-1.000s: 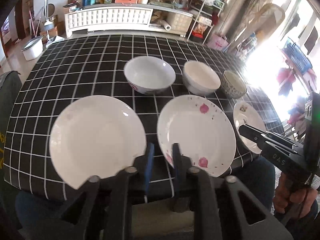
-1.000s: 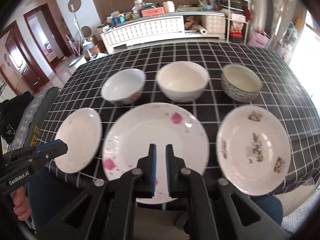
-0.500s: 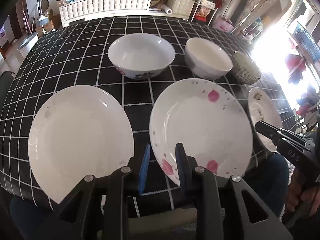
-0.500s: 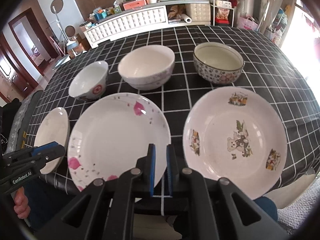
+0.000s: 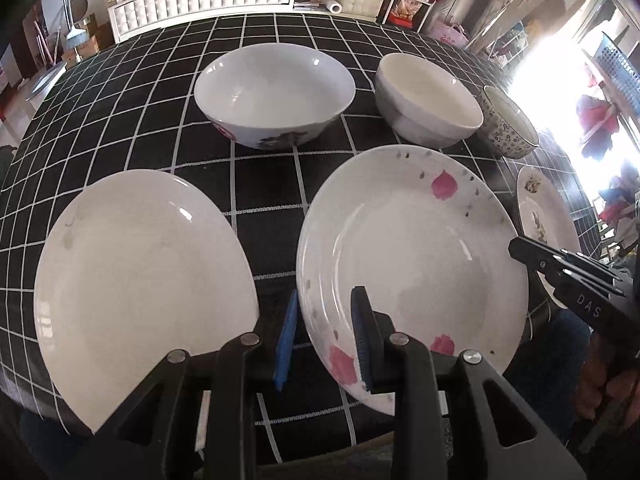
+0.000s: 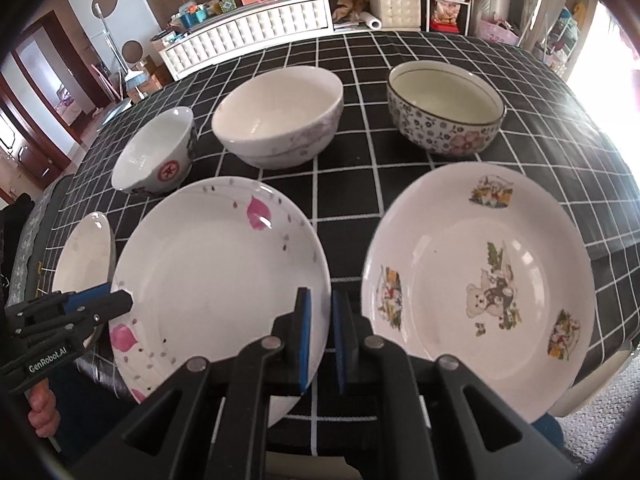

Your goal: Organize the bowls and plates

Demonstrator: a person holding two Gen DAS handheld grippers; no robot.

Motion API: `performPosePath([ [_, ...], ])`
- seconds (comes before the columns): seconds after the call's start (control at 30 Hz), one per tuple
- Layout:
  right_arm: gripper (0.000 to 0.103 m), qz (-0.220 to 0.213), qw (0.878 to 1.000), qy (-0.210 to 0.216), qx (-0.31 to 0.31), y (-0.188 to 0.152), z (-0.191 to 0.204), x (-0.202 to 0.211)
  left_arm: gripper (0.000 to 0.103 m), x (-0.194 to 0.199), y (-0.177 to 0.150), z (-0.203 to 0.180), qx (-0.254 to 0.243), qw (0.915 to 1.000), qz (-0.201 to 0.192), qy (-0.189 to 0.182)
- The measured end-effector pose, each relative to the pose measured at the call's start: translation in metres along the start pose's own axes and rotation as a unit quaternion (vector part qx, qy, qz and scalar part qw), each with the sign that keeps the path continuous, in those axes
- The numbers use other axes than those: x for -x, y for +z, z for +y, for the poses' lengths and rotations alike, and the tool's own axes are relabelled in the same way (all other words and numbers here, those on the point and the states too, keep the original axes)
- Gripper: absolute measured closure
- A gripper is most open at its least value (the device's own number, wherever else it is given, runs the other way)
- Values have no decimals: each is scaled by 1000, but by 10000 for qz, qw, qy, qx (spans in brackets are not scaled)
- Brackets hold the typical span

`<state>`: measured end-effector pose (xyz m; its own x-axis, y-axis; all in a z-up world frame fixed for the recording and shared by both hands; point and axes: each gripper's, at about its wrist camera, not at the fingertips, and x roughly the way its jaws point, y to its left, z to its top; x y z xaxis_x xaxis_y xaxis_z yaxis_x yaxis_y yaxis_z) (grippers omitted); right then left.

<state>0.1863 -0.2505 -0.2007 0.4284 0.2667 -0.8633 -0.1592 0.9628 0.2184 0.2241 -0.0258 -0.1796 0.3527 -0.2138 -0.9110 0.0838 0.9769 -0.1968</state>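
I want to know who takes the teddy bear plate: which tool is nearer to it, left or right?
Right. The right tool hangs beside the teddy bear plate, at its left rim. The left tool is across the pink flower plate.

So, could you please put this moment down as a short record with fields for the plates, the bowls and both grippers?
surface: table with black checked cloth
plates, near row: plain white plate, pink-petal plate, bear-print plate
bowls, far row: white bowl with red mark, cream bowl, blue floral bowl
stacking: none yet, every piece lies apart
left gripper: jaws slightly apart over the pink-petal plate's left rim, holding nothing
right gripper: nearly shut, empty, above the gap between the pink-petal and bear-print plates
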Motion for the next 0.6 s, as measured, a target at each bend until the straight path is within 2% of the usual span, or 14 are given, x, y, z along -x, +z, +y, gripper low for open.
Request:
performPosePath([
  [0.07,89,45,10000,42,5,0,0,-3,81,-2,1,1,26,10000,14,-33],
  [0.2,89,-1,10000,26,2,0,-1,-4,97,-2,1,11,225,9997,-11,-57],
  [0.3,89,-45,9999,-68,76,-1,2,-4,97,-3,1,22,496,9982,8,-348],
  [0.47,90,46,10000,-83,-8,-1,0,-7,96,-2,-1,13,209,9997,-5,-98],
  [0.6,90,63,9999,-104,-8,-1,1,-8,96,-3,0,12,160,9998,-18,-71],
])
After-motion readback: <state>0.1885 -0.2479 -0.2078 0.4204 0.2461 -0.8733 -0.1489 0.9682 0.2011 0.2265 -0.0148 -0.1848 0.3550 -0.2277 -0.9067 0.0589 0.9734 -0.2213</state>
